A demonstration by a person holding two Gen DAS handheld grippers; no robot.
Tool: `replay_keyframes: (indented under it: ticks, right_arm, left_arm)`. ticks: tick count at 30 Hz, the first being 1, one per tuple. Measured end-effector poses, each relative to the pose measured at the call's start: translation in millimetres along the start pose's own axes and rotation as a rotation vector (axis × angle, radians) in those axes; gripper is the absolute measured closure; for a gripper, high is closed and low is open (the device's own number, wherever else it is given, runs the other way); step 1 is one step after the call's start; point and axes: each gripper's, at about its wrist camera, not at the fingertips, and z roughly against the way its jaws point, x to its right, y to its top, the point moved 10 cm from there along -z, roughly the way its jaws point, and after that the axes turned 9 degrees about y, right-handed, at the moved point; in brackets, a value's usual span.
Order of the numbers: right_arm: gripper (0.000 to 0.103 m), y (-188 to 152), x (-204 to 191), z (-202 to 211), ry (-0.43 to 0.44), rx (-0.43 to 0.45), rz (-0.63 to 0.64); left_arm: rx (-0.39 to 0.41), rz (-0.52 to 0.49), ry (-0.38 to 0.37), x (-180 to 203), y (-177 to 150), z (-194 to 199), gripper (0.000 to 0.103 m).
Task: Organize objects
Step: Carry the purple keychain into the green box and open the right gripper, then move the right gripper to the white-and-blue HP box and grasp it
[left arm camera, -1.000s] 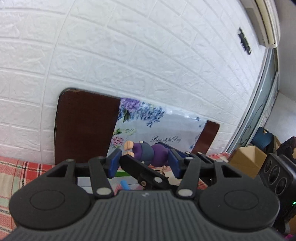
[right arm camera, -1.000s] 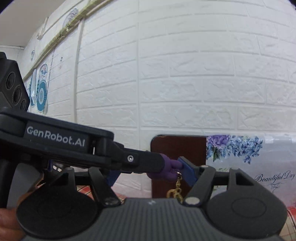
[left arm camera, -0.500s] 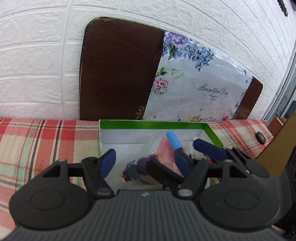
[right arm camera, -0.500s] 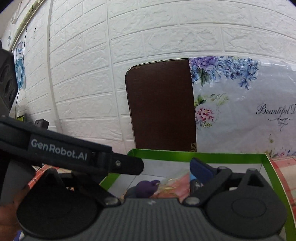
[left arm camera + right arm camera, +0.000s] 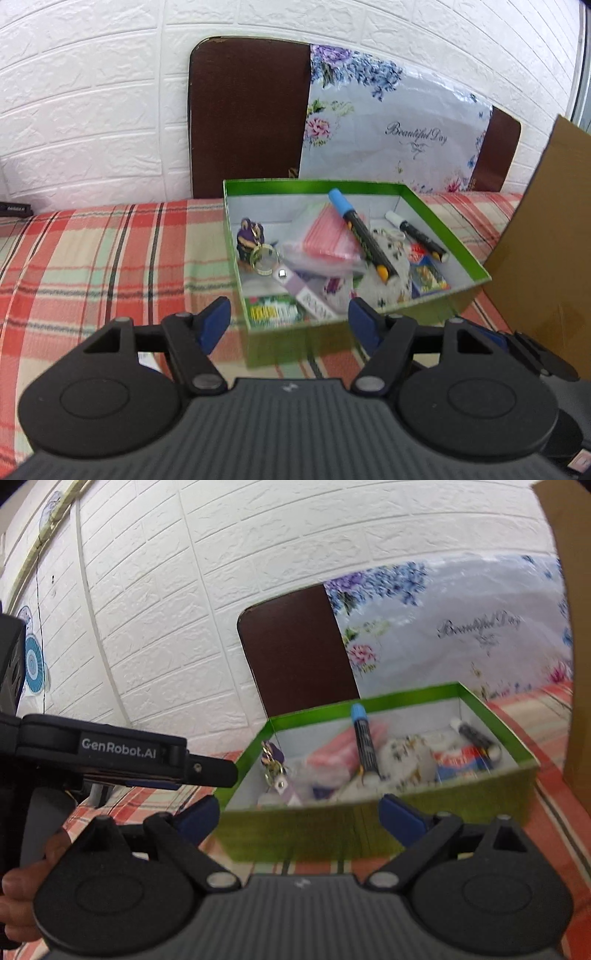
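White brick wall backs a plaid-covered tabletop (image 5: 92,258), bare left of the green box (image 5: 258,343); cardboard (image 5: 546,229) crowds its right. Both the left gripper (image 5: 288,325) and right gripper (image 5: 299,818) are spread, empty. The purple keychain figure (image 5: 249,240), pinched a second ago, now lies inside. Only the right view shows a hand (image 5: 22,893).

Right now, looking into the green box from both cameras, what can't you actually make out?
- Right wrist view: the green box and its contents are motion-blurred; labels unreadable.
- Left wrist view: the purple keychain figure is too small for detail.
- Left wrist view: the near corner of the box is partly hidden behind a blue finger of the left gripper.
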Motion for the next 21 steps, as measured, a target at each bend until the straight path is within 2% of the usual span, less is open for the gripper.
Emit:
replay_keyframes:
  ticks: [4,8,21]
  right_arm:
    - [0.008,-24.1,2.6,17.9,-0.003,-0.042,-0.07]
    - [0.009,-38.7,1.1,32.8,-0.019,-0.06,-0.075]
    - [0.01,-43.7,-17.9,58.4,-0.051,-0.028,-0.076]
  left_arm:
    - [-0.02,-0.022,0.022,1.2,-22.6,8.4,0.031]
    - [-0.042,-0.031,0.036,-1.5,-43.5,15.2,0.031]
    - [-0.046,-0.07,0.102,-19.0,-86.4,33.0,0.028]
